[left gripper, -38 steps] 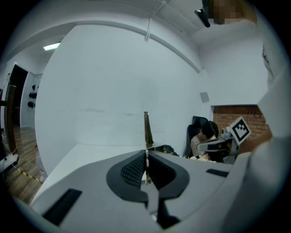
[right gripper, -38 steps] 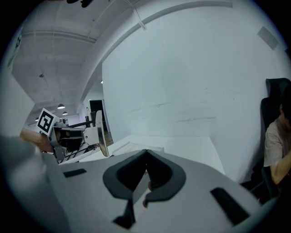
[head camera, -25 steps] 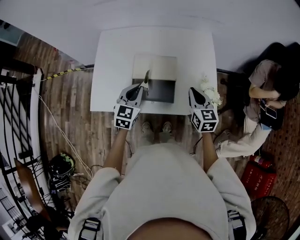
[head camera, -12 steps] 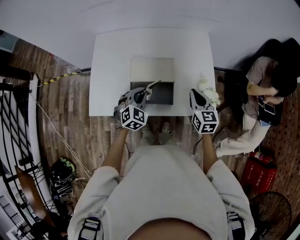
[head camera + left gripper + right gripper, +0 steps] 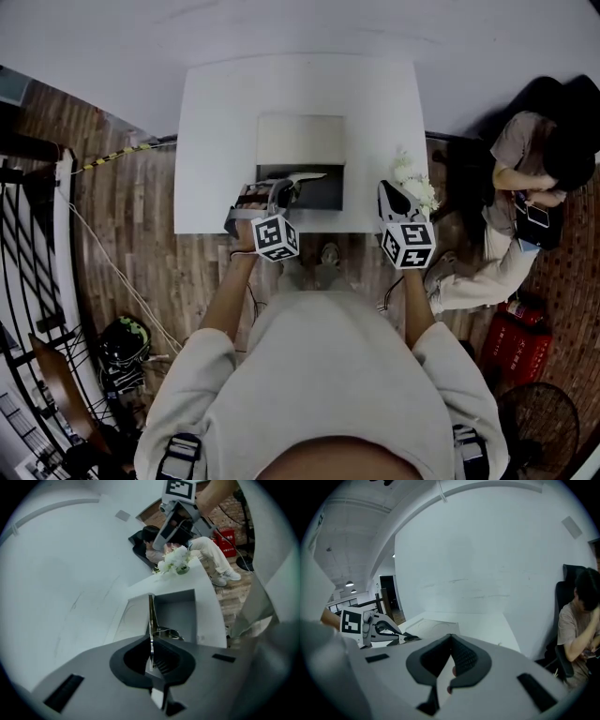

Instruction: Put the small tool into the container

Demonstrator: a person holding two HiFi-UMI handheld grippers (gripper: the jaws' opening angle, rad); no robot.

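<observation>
A thin metal tool (image 5: 305, 176) (image 5: 151, 616) sticks out from my left gripper (image 5: 284, 190) (image 5: 151, 641), which is shut on it. The blade lies sideways, pointing right over the dark inside of the open grey container (image 5: 323, 194) (image 5: 180, 609) on the white table (image 5: 216, 122). The container's pale lid (image 5: 300, 139) lies flat behind it. A shiny metal piece (image 5: 167, 632) shows inside the container by the blade. My right gripper (image 5: 389, 192) (image 5: 450, 637) hangs at the table's near right corner, shut with nothing in it.
A bunch of white flowers (image 5: 414, 180) (image 5: 176, 560) stands on the table's right edge beside my right gripper. A seated person (image 5: 539, 178) (image 5: 581, 616) is off to the right. A wood floor (image 5: 141, 216) surrounds the table, with a wall (image 5: 300, 28) behind it.
My left gripper has rolled over and sunk toward the container's near edge. The tool has swung from pointing away to pointing right. My right gripper has stayed put.
</observation>
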